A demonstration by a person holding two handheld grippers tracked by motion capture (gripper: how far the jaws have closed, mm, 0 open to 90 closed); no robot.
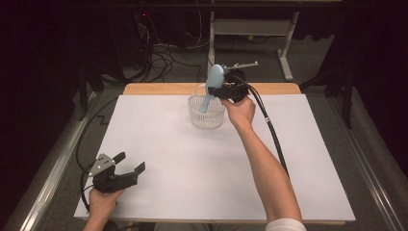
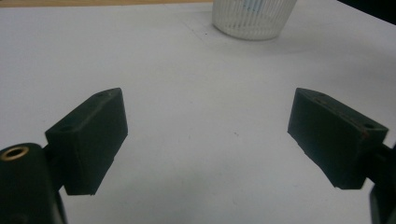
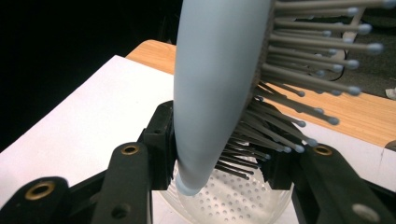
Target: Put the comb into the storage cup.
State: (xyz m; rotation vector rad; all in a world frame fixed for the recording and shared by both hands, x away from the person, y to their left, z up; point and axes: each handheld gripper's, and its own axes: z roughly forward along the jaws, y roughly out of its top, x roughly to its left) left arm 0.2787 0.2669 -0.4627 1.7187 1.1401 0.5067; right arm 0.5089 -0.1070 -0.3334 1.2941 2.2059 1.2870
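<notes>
Now right hand-held gripper (image 1: 225, 89) clamps blue hairbrush (image 1: 212, 84), handle seemingly inside clear basket (image 1: 207, 117); left hand-held gripper (image 1: 129, 163) open

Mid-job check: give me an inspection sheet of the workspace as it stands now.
Surface: white sheet over a wooden table, bare.
Job's things: light blue hairbrush tilted, handle end in the clear perforated basket.
Clutter: nothing seen.
Grippers: right gripper shut on the hairbrush; left gripper open, low over the sheet's near left.
Cables: black cable trails from the right gripper.
Surroundings: dark floor with loose wires, table legs behind.
</notes>
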